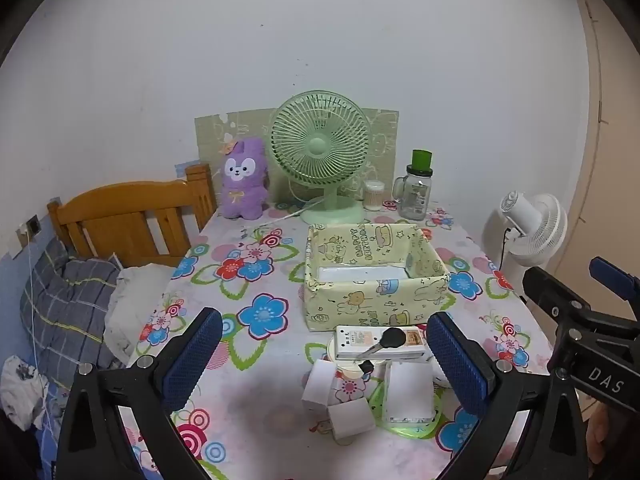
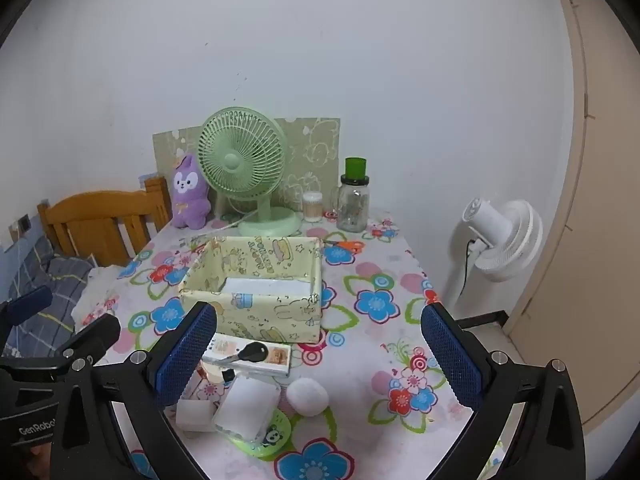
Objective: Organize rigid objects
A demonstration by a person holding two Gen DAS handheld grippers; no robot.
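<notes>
A pale yellow cartoon-print box (image 1: 376,276) (image 2: 256,280) stands open-topped in the middle of the flowered table. In front of it lies a cluster: a black-headed key (image 1: 390,339) (image 2: 250,353) on a flat white case (image 1: 380,343) (image 2: 248,358), small white boxes (image 1: 352,418) (image 2: 194,414), a clear rectangular case (image 1: 408,392) (image 2: 248,406) on a green disc (image 2: 266,438), and a white oval case (image 2: 307,396). My left gripper (image 1: 324,364) hovers open before the cluster. My right gripper (image 2: 320,360) is open too, with nothing between its fingers.
At the back stand a green desk fan (image 1: 320,152) (image 2: 244,164), a purple plush (image 1: 242,178), a cotton-swab tub (image 1: 374,195) and a glass jar (image 1: 416,192) (image 2: 353,200). Orange scissors (image 2: 346,245) lie behind the box. A white fan (image 2: 500,240) and a bed (image 1: 64,292) flank the table.
</notes>
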